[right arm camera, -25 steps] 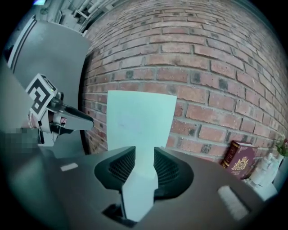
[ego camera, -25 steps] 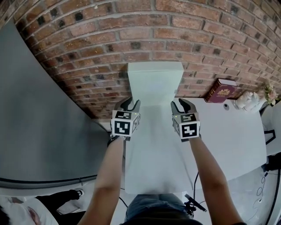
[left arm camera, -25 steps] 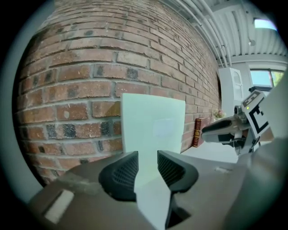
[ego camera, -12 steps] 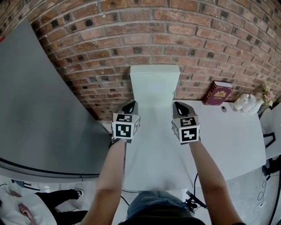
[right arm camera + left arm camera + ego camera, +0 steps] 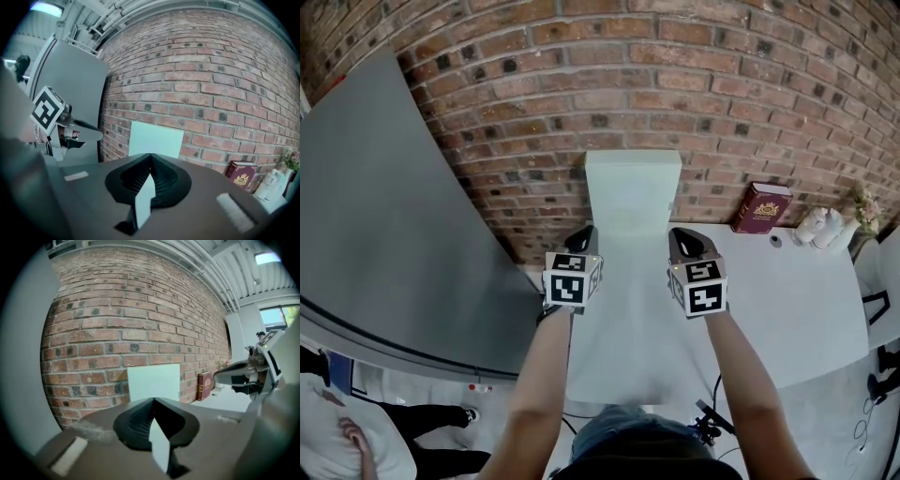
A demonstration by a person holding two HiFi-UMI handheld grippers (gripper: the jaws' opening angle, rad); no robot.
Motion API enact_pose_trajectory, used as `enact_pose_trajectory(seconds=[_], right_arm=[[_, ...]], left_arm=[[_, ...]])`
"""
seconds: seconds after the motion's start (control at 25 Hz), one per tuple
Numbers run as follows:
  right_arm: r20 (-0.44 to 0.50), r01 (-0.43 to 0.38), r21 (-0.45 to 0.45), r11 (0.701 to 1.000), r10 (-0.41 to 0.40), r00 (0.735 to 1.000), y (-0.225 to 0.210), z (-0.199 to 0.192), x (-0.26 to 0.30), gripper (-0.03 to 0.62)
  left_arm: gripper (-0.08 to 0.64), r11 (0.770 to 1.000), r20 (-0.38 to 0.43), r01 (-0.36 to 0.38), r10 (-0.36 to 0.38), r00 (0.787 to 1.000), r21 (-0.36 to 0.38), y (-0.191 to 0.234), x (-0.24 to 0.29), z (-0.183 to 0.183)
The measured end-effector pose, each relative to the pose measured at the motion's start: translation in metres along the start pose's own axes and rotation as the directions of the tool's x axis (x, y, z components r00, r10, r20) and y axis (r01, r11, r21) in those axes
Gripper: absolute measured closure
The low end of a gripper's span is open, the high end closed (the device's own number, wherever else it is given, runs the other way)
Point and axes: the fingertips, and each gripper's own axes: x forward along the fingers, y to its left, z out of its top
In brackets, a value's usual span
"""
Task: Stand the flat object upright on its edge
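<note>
Grippers near the person: the left gripper [image 5: 584, 233] and the right gripper [image 5: 684, 237] are both closed tight. Their jaws meet tip to tip with nothing caught between them, and they are held side by side above the white table [image 5: 787, 291]. Beyond them the flat board [image 5: 633, 187], plain, pale and rectangular, stands upright on its lower edge at the table's back, its face against the brick wall [image 5: 694, 75]. It is ahead of the 2 grippers, centred between them and touching neither. A dark red book [image 5: 761, 208] stands by the wall to its right.

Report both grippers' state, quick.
Left gripper: jaws shut, holding nothing.
Right gripper: jaws shut, holding nothing.
</note>
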Motion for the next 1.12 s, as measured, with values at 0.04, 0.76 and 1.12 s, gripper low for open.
enact_pose_trajectory(seconds=[0.04,0.76,1.12], right_arm=[[0.005,-0.001,0.0,1.0,0.001,1.0,0.001,0.002,-0.003,0.589],[0.2,-0.016,-0.024,1.0,0.02,0.98,0.016,0.068,-0.087,0.589],[0.258,0.009,0.028,1.0,-0.016,0.966,0.014,0.084,-0.115,0.589]], left_arm=[[0.56,1.0,0.004,-0.002,0.002,1.0,0.0,-0.001,-0.003,0.001],[0.56,0.999,0.175,-0.019,0.013,0.985,0.036,-0.02,-0.073,0.055],[0.56,0.999,0.265,-0.03,0.019,0.964,0.041,-0.029,-0.102,0.084]])
